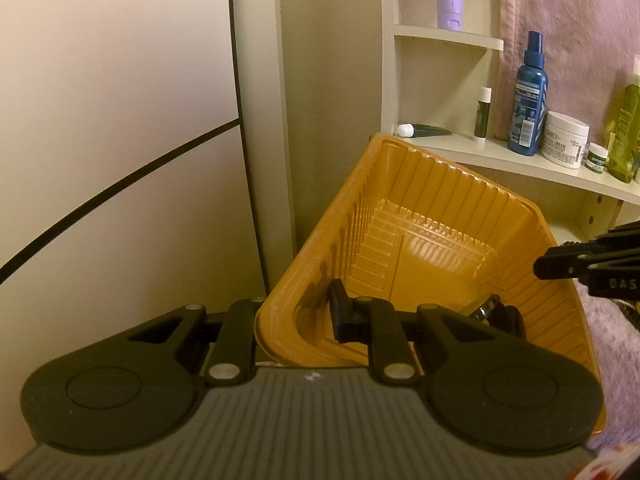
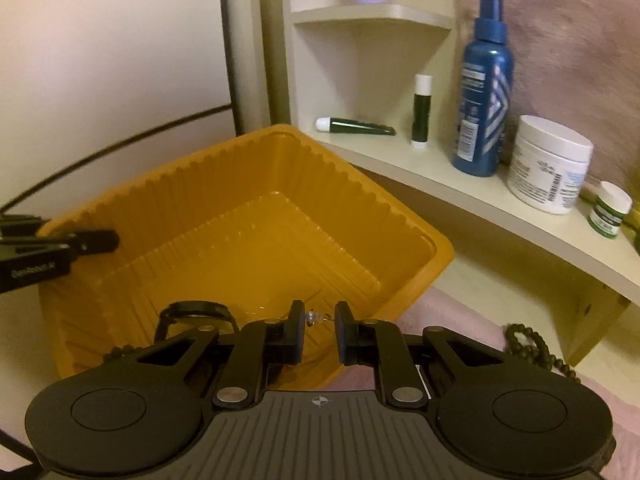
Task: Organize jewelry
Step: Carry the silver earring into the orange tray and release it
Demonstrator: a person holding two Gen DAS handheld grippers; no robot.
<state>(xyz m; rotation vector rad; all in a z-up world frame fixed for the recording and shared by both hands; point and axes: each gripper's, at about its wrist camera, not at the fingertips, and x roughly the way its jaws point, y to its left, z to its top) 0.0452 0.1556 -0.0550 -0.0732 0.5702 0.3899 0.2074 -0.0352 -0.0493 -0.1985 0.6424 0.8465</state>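
An orange ribbed plastic tray (image 1: 436, 216) stands tilted on the pink cover. My left gripper (image 1: 296, 312) is shut on the tray's near-left rim, one finger (image 1: 340, 312) inside and one outside. A black round watch (image 1: 486, 308) lies inside the tray, also seen in the right wrist view (image 2: 196, 312). My right gripper (image 2: 319, 330) is open over the tray's near edge (image 2: 240, 216). A small pearl-like earring (image 2: 314, 317) sits between its fingers, by the left one. A dark bead bracelet (image 2: 536, 348) lies on the cover to the right.
A cream corner shelf (image 2: 460, 196) behind the tray holds a blue spray bottle (image 2: 482, 92), a white cream jar (image 2: 548, 164), a small green jar (image 2: 610, 210), a lip balm (image 2: 422, 110) and a green tube (image 2: 356, 126). Green bottles (image 1: 628, 132) stand further right.
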